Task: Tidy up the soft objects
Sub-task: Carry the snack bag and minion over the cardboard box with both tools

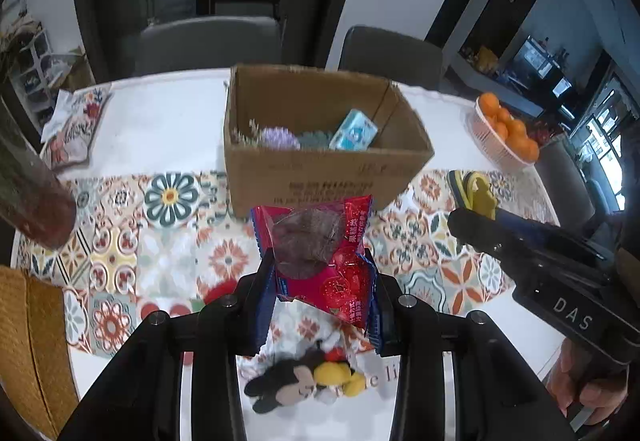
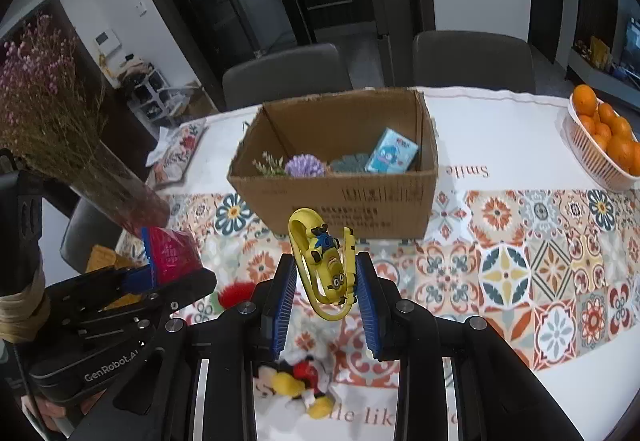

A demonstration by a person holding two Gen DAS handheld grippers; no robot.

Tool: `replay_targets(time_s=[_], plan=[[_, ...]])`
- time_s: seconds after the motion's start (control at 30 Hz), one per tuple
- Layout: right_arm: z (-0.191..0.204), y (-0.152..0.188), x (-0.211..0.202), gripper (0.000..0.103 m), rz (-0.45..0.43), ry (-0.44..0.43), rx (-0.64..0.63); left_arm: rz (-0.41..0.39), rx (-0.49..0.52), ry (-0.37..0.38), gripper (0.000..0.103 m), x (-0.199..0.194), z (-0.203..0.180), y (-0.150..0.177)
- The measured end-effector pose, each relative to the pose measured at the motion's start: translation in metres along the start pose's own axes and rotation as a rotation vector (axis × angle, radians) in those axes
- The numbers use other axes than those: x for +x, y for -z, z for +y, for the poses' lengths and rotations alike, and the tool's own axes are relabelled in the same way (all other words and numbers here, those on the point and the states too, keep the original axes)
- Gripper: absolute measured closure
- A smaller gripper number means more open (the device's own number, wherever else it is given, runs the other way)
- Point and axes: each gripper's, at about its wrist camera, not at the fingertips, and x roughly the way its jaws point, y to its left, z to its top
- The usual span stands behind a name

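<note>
My left gripper [image 1: 320, 273] is shut on a red snack packet [image 1: 320, 253] and holds it above the table, in front of the cardboard box [image 1: 320, 169]. The packet also shows in the right wrist view [image 2: 172, 257]. My right gripper [image 2: 326, 281] is shut on a yellow minion slipper [image 2: 324, 265], also held in front of the box [image 2: 348, 197]. The slipper shows at the right of the left wrist view [image 1: 474, 191]. The box holds a purple flower [image 2: 304, 165], a teal item and a blue tissue pack [image 2: 390, 157]. A Mickey plush [image 2: 296, 381] lies on the table below both grippers.
A vase of dried pink flowers [image 2: 48, 113] stands at the left. A basket of oranges [image 2: 604, 145] sits at the right. A floral pouch [image 1: 76, 129] lies at the far left. A red fluffy item [image 2: 236, 293] lies by the plush. Two grey chairs stand behind the table.
</note>
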Motion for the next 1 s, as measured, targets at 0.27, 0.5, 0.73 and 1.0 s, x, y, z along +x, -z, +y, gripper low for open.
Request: replay_targets(time_s=[0.27,0.5,0.73,1.0], plan=[[0.003,-0.027,0.002,0.071,-0.049,0.002,-0.012,-0.050,0.015,-0.034,0.065,0.001,0.001,-0.031],[0.001,-0.049,0.008,0.071,-0.075,0.016,-0.031,-0.071,0.033,-0.045,0.065,0.008,0.000,-0.056],[-0.001,-0.072,0.018,0.071,-0.084,0.018,-0.049,-0.083,0.058,-0.058,0.065,0.018,-0.001,-0.082],[-0.004,-0.093,0.039,0.071,-0.072,0.033,-0.062,-0.077,0.086,-0.088,0.065,0.040,0.001,-0.107]])
